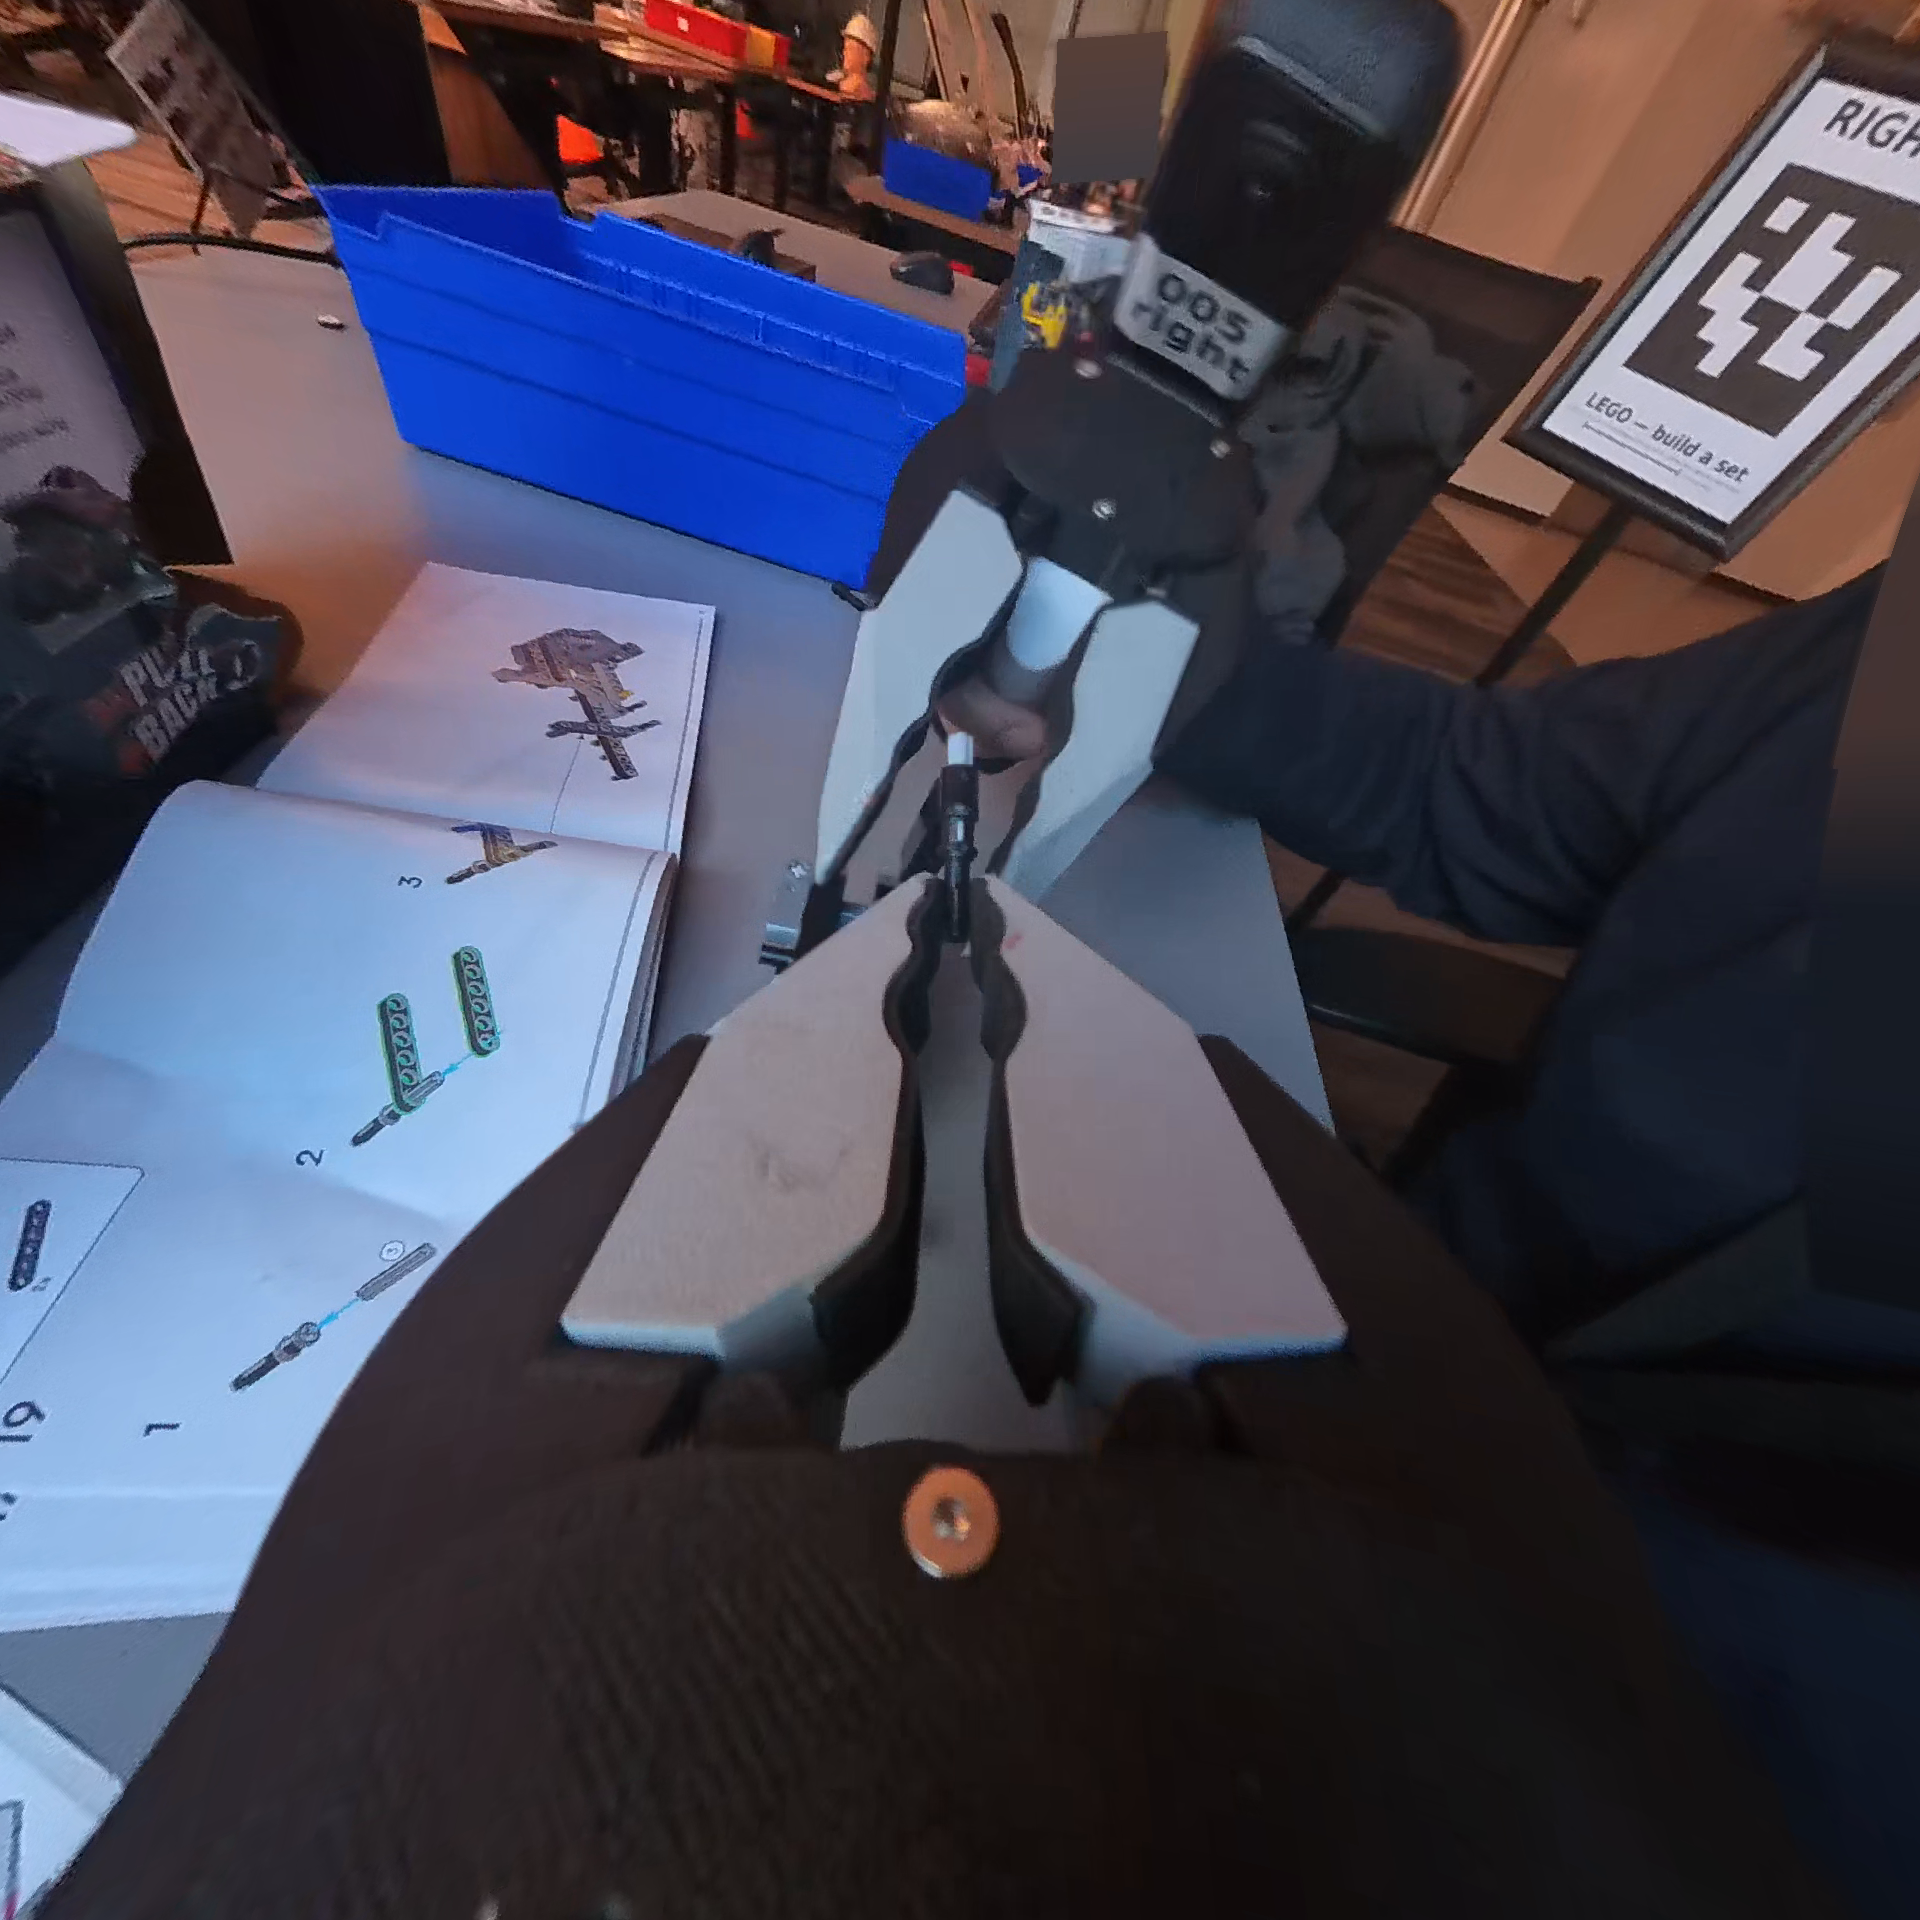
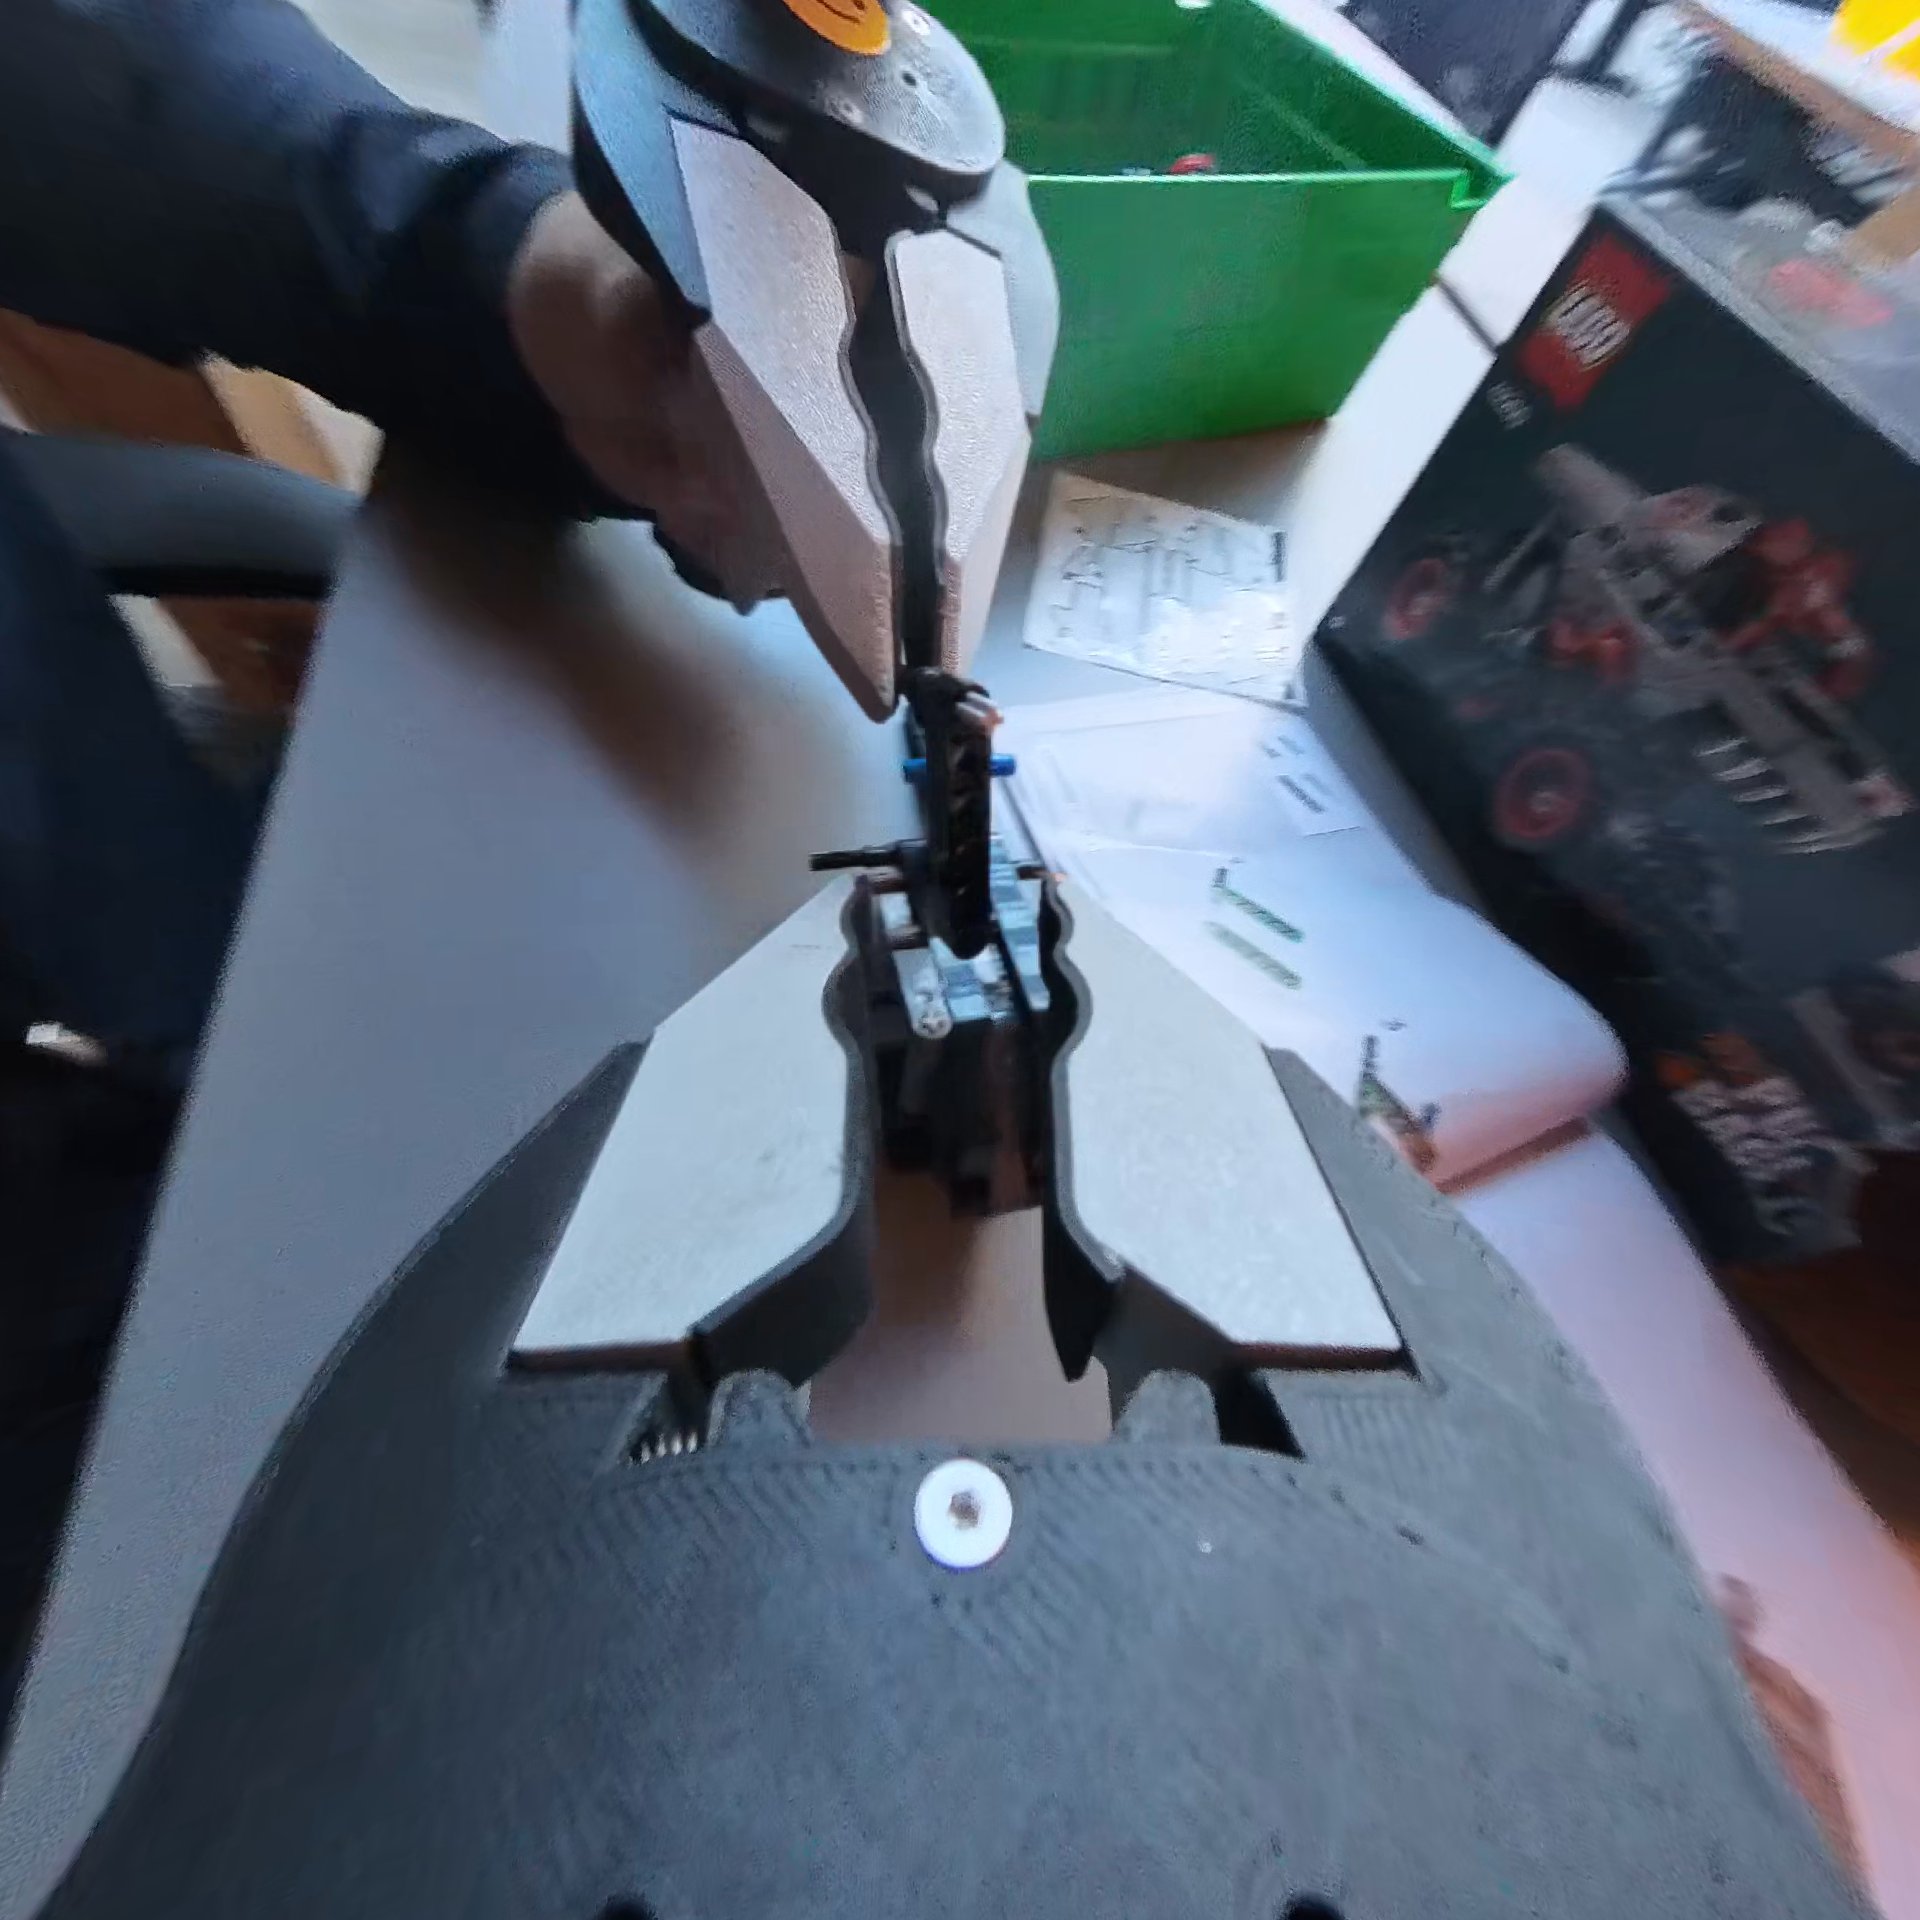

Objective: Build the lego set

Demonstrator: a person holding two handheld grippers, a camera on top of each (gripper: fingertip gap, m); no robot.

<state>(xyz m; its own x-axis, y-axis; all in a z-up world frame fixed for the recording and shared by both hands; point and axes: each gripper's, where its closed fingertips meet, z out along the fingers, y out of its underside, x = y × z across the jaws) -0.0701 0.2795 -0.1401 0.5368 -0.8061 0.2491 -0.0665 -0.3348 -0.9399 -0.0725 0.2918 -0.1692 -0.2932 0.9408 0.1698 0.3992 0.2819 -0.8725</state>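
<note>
Above the grey bench (image 1: 343,499), at the centre of both frames, the two grippers meet tip to tip. Left gripper (image 1: 954,914) is narrowed, pinching a thin black beam (image 2: 956,821) that hangs down from its tips. Right gripper (image 2: 956,966) clamps a grey-and-black lego assembly (image 2: 961,1029) between its fingers, touching the beam. An open instruction booklet (image 1: 312,1039) lies at left of the left wrist view, a blue bin (image 1: 644,384) above it. Upper centre of the right wrist view shows a green bin (image 2: 1216,260), and a dark set box (image 2: 1662,675) stands at right.

A deep blue plastic bin (image 1: 644,384) stands on the grey worktop (image 1: 312,488), and a green plastic bin (image 2: 1226,239) stands at its far edge. A black-framed sign on a thin stand (image 1: 1745,312) rises beyond the worktop, near a dark chair draped with grey cloth (image 1: 1371,416).
</note>
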